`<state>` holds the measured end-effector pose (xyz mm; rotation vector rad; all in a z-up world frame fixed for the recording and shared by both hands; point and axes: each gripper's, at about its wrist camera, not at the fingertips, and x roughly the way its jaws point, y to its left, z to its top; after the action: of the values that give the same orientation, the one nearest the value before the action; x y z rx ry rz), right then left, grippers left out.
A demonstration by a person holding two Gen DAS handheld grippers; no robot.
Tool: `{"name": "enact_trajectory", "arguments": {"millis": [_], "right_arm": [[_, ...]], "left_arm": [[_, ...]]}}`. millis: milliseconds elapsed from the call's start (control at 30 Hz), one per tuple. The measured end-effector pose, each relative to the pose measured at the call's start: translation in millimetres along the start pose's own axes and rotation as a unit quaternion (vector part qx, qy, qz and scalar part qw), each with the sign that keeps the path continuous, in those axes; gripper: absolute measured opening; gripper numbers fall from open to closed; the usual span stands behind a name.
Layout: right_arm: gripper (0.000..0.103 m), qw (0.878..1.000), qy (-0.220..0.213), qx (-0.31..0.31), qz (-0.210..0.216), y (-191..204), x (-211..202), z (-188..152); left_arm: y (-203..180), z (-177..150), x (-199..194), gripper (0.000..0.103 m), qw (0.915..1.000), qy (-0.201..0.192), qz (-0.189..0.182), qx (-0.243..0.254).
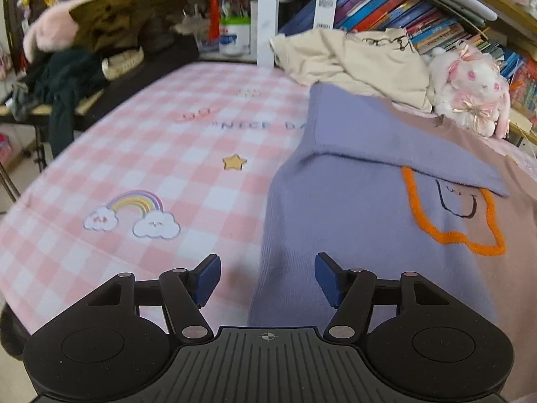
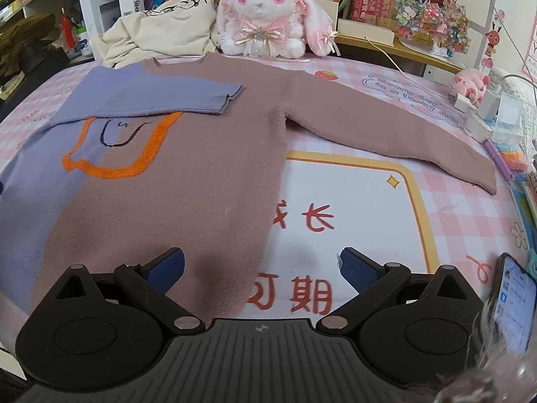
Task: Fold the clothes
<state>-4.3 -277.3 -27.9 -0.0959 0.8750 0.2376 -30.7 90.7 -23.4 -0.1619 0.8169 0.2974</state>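
Observation:
A sweater [image 2: 201, 154], half lilac and half dusty pink with an orange outline on the chest, lies flat on the pink checked cover. Its lilac sleeve [image 2: 151, 97] is folded across the chest; its pink sleeve [image 2: 386, 124] stretches out to the right. In the left wrist view the lilac side [image 1: 352, 221] fills the right half. My left gripper [image 1: 267, 280] is open above the sweater's left edge, with nothing between the fingers. My right gripper [image 2: 261, 268] stands open over the sweater's lower right hem, also with nothing in it.
A cream garment [image 2: 161, 23] is heaped at the back beside a white and pink plush rabbit [image 2: 265, 13]. Books line the shelf behind. A phone [image 2: 513, 305] lies at the right edge, with boxes and pens [image 2: 503, 124] above it. Dark clothes [image 1: 100, 33] pile up far left.

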Motion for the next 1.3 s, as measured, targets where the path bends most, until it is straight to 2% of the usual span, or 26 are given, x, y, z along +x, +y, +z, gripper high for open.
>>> {"name": "enact_trajectory", "arguments": {"millis": [67,133,200,233,267,300,400,500,600,900,1300], "right_arm": [[0.093,1.000,-0.001,0.000,-0.005,3.5,-2.0,-0.3],[0.080,1.000,0.001,0.004,-0.014,5.1,-4.1,-0.9],[0.072,1.000,0.008,0.018,-0.021,4.3,-4.7,-2.4],[0.064,0.999,0.013,0.027,-0.020,3.7,-3.9,-3.6],[0.060,0.999,0.019,0.036,-0.018,3.2,-2.9,-4.8],[0.055,0.999,0.021,0.045,-0.014,2.8,-2.9,-5.3],[0.038,0.997,0.021,0.067,-0.002,4.8,-3.3,-4.1],[0.023,0.997,0.019,0.076,0.005,10.7,-3.1,-2.0],[0.020,0.997,0.019,0.081,0.001,15.1,-2.8,-0.4],[0.020,0.996,0.014,0.088,-0.012,22.6,0.8,1.3],[0.019,0.998,0.017,0.053,0.002,43.5,7.7,8.8]], "left_arm": [[3.6,1.0,3.1,0.059,1.0000,0.002,-0.007,0.005],[7.7,2.1,5.5,0.054,0.9999,0.004,-0.012,0.004],[15.1,3.2,8.2,0.045,0.9994,0.010,-0.024,-0.022],[19.3,3.4,9.4,0.043,0.9987,0.012,-0.031,-0.039],[23.2,3.6,10.0,0.038,0.9979,0.011,-0.040,-0.050],[25.0,4.1,11.1,0.027,0.9976,0.012,-0.046,-0.051],[30.1,5.8,14.3,0.005,0.9962,0.017,-0.068,-0.052],[33.7,6.7,14.9,0.004,0.9948,0.023,-0.083,-0.054],[35.9,7.8,15.8,0.004,0.9943,0.025,-0.089,-0.052],[39.5,12.8,16.4,0.004,0.9947,0.029,-0.095,-0.027],[60.8,16.3,20.3,0.004,0.9946,0.026,-0.088,-0.049]]}}
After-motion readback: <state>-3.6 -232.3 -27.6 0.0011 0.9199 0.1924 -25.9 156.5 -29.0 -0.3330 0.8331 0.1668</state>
